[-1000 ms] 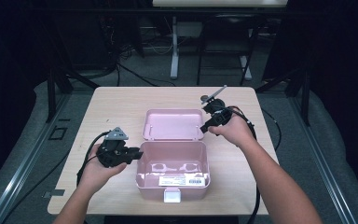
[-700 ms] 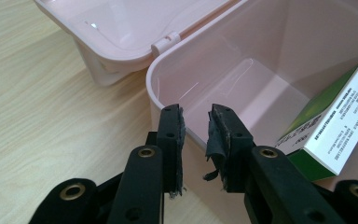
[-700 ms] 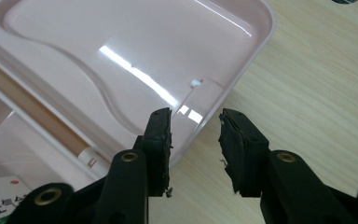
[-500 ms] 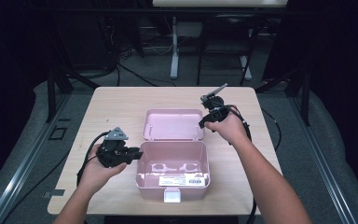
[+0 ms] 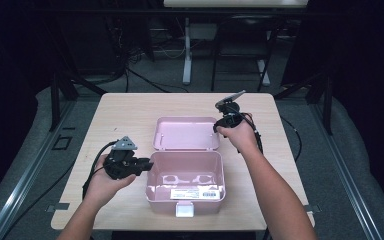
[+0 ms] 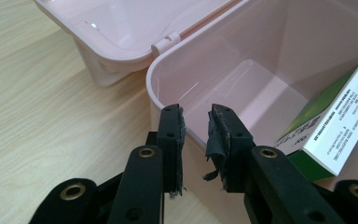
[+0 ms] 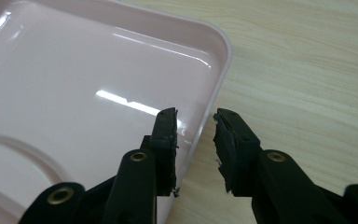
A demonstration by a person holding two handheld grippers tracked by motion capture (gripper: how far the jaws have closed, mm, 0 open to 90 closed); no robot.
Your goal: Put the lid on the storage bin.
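A pink plastic box stands open mid-table, its lid lying flat behind it. My left gripper sits at the box's left wall. Its jaws straddle the rim with a narrow gap and grip it. A green and white carton lies inside the box. My right gripper hangs at the lid's right edge, open, with one jaw over the lid and the other outside it. It is not touching the lid.
Bare wooden table surrounds the box on all sides. Cables trail from both grippers across it. Dark floor, stands and wiring lie beyond the far edge.
My right hand has shifted slightly left, onto the lid's right edge. The left hand and the box have stayed still.
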